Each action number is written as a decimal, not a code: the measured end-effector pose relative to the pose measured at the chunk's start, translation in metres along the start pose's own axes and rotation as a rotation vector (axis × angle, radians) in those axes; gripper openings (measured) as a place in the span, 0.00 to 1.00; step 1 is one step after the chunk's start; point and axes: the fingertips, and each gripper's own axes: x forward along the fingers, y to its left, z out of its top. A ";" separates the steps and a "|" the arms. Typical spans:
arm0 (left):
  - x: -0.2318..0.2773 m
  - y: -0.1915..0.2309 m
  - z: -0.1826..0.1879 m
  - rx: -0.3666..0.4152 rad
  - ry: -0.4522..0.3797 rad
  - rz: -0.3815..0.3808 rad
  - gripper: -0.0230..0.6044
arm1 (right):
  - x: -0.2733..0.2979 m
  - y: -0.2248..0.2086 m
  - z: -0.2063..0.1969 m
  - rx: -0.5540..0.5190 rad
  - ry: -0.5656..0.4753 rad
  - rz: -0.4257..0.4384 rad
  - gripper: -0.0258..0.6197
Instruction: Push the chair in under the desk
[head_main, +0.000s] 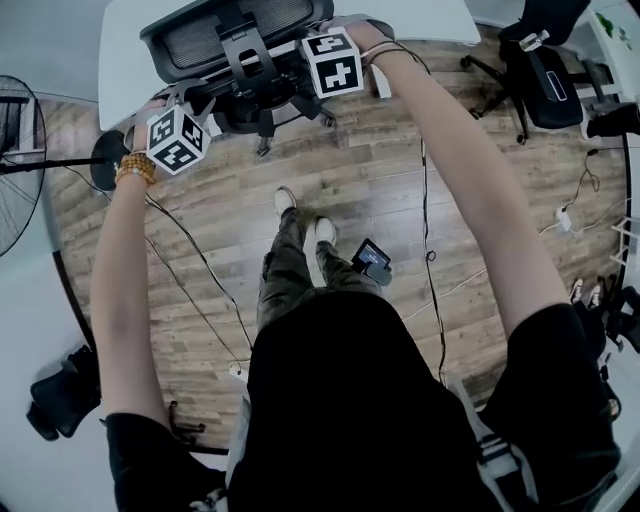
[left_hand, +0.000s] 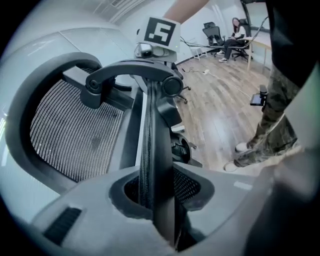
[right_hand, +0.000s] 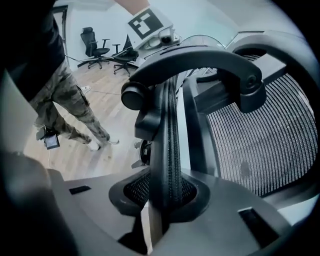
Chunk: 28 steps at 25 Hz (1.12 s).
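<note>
Chair (head_main: 240, 45) over at the far side, mesh back turned toward the near side, top end right up against the white desk (head_main: 118, 60). Not much slack left along that far edge. Can't tell the depth of seat under the desktop from up top. Wheeled base (head_main: 262, 120) poking out on the near side over the wood floor (head_main: 380, 190).

Loads of open floor near and to the right, only a few thin cables (head_main: 428, 250) trailing across. Tighter on the left: standing fan (head_main: 15, 165), with its round foot (head_main: 105, 160) near the left arm. Second office chair (head_main: 545, 70) parked far right, well apart from this one. Shoes (head_main: 300, 215) planted on the near side of the base, with a clear strip of floor between.

Left gripper (left_hand: 160, 205) clamped on the left edge of the chair back. Dark frame strip plus its mesh edge running straight up between the jaws, pads pressed on from both sides. Right gripper (right_hand: 167, 200) same deal on the right edge, jaws closed onto frame and mesh. Curved support bracket (right_hand: 200, 54) arching over just past each grip, big mesh panel off to the outer side in both gripper views. So basically both grippers on the backrest, one per side edge, chair body on the far side of them and the desk beyond that.
</note>
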 end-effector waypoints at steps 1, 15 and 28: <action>0.001 0.000 0.001 -0.001 -0.002 -0.004 0.21 | 0.000 0.000 -0.001 -0.003 0.002 -0.008 0.17; 0.003 -0.003 0.000 -0.034 0.033 -0.028 0.23 | 0.001 0.000 -0.006 -0.026 0.031 -0.048 0.17; -0.126 0.033 -0.005 -0.514 -0.323 0.251 0.43 | -0.104 -0.004 0.051 0.194 -0.128 -0.244 0.40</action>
